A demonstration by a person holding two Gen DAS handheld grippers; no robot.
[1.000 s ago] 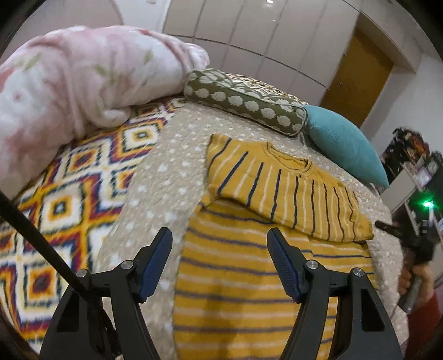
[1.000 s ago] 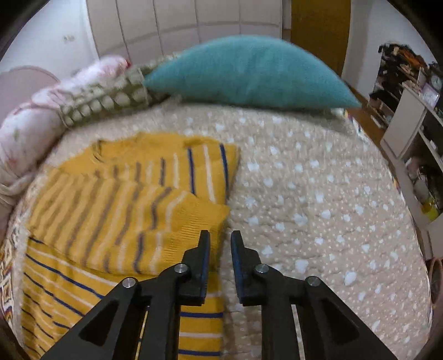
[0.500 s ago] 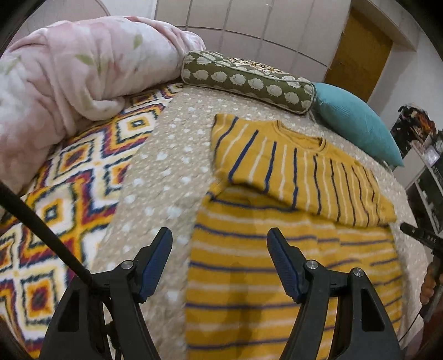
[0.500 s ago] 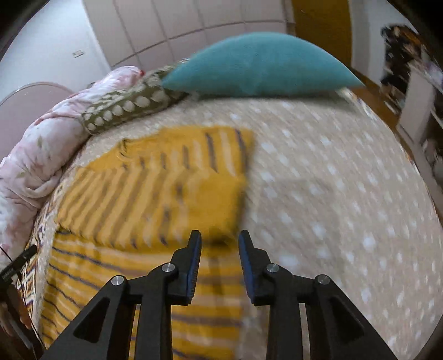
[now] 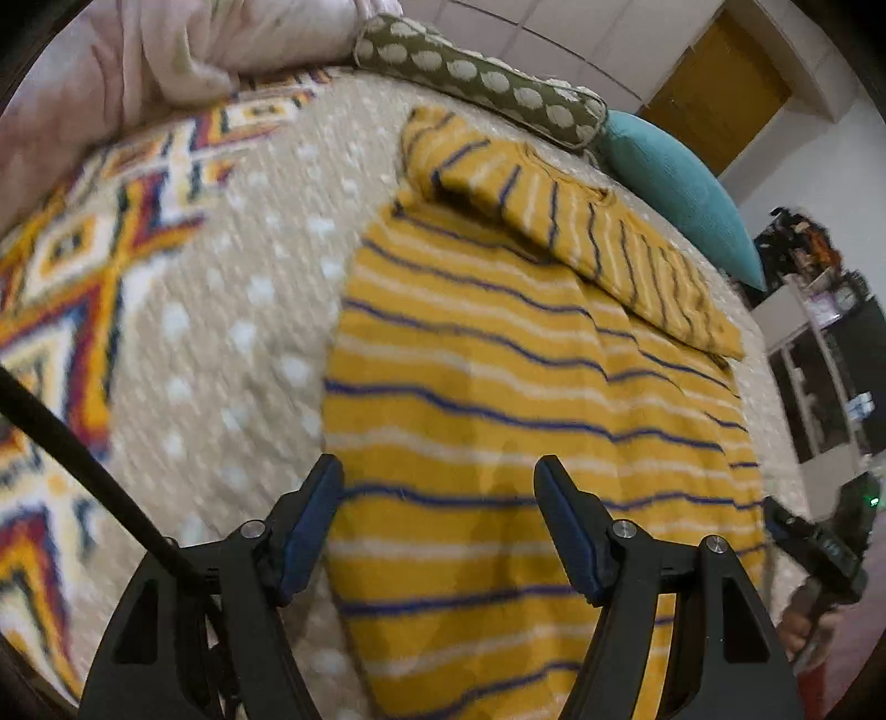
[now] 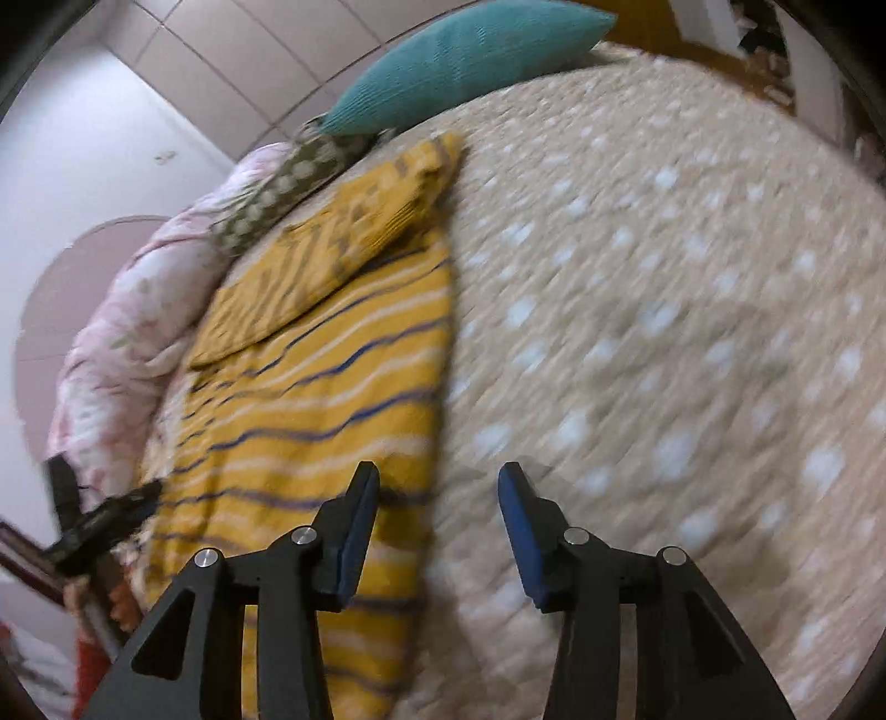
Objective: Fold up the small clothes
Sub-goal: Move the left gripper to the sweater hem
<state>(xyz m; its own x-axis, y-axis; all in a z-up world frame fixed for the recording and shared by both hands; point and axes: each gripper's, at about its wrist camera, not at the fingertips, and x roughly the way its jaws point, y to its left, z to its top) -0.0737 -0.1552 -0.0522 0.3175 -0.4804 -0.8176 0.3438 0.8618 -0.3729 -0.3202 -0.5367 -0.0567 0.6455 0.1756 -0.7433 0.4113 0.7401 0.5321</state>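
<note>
A yellow sweater (image 5: 498,399) with blue and white stripes lies flat on the beige dotted bedspread (image 5: 232,310), its sleeves folded across the chest near the collar. My left gripper (image 5: 437,520) is open and empty, low over the sweater's lower left edge. The sweater also shows in the right wrist view (image 6: 310,387). My right gripper (image 6: 437,520) is open and empty, hovering over the sweater's lower right edge, its left finger above the cloth and its right finger above the bedspread (image 6: 664,332). The right gripper also appears at the far right of the left wrist view (image 5: 819,548).
A green dotted bolster (image 5: 476,83), a teal pillow (image 5: 681,188) and a pink rumpled duvet (image 5: 166,50) lie at the head of the bed. A patterned colourful blanket (image 5: 72,288) covers the left side. Shelves (image 5: 830,376) stand beyond the bed's right edge.
Both grippers have dropped down toward the sweater's bottom hem. The right gripper has opened from nearly shut to wide open. The left gripper stayed open.
</note>
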